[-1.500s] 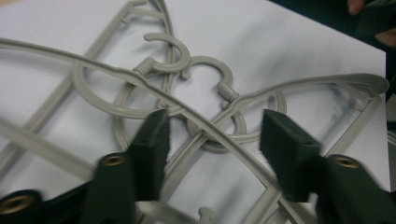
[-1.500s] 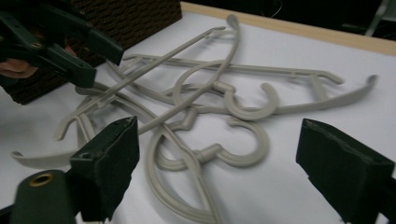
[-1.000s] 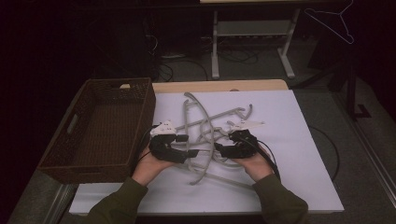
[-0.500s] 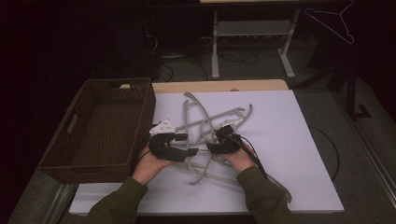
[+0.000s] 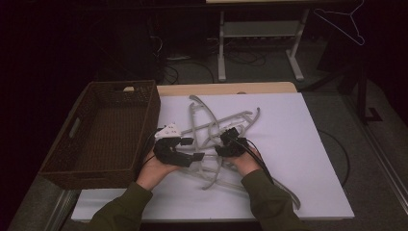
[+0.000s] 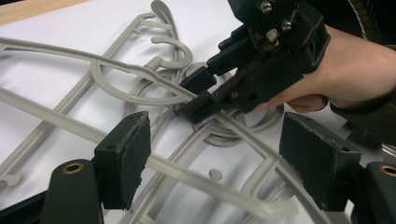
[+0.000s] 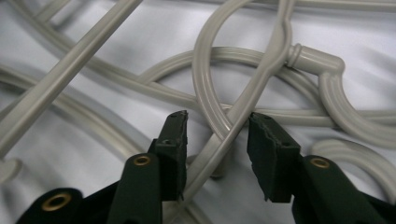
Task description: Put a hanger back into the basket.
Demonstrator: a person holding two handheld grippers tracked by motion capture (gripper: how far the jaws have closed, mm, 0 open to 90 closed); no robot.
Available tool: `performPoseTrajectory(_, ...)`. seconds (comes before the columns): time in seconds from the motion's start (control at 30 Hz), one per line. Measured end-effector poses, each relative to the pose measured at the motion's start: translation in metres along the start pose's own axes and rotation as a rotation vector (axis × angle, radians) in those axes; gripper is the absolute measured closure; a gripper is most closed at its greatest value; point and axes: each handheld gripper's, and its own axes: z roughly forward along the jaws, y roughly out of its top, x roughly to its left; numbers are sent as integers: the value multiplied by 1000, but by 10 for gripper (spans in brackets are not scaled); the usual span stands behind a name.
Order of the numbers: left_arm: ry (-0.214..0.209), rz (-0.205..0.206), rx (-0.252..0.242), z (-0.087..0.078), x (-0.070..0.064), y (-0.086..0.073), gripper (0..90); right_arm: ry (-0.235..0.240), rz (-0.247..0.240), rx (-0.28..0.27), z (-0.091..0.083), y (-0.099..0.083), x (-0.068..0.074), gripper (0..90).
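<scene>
Hanger bar between parted jaws of right gripper, ungrasped; left gripper jaws released, straddling hanger pile.

**Plastic, wicker, paper and foam**

The tangled pale grey hangers look like smooth moulded plastic with a soft sheen. The dark brown rectangular basket is rough woven wicker. A matt white paper-like sheet covers the bench, whose bare far edge looks like light wood. The black hand-held gripper is matt plastic with bright metal screws; the nearer jaws carry coarse, frayed dark pads and brass-coloured eyelets.
</scene>
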Motion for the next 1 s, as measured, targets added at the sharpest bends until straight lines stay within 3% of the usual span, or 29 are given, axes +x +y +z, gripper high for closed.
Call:
performPoseTrajectory(0.3, 3, 0, 4, 1, 0, 0, 244, -27, 24, -1, -2, 0, -5, 642)
performPoseTrajectory(0.57, 4, 2, -1, 0, 0, 0, 244, -57, 37, -27, -7, 1, -10, 764)
performPoseTrajectory(0.73, 6, 2, -1, 0, 0, 0, 244, -52, 37, -25, -9, 1, -14, 772)
performPoseTrajectory(0.9, 5, 1, 0, 0, 0, 0, 244, -27, 28, -5, -8, 0, -14, 686)
performPoseTrajectory(1.0, 4, 1, 1, 0, 0, 0, 244, -37, 27, 26, -5, -2, -13, 733)
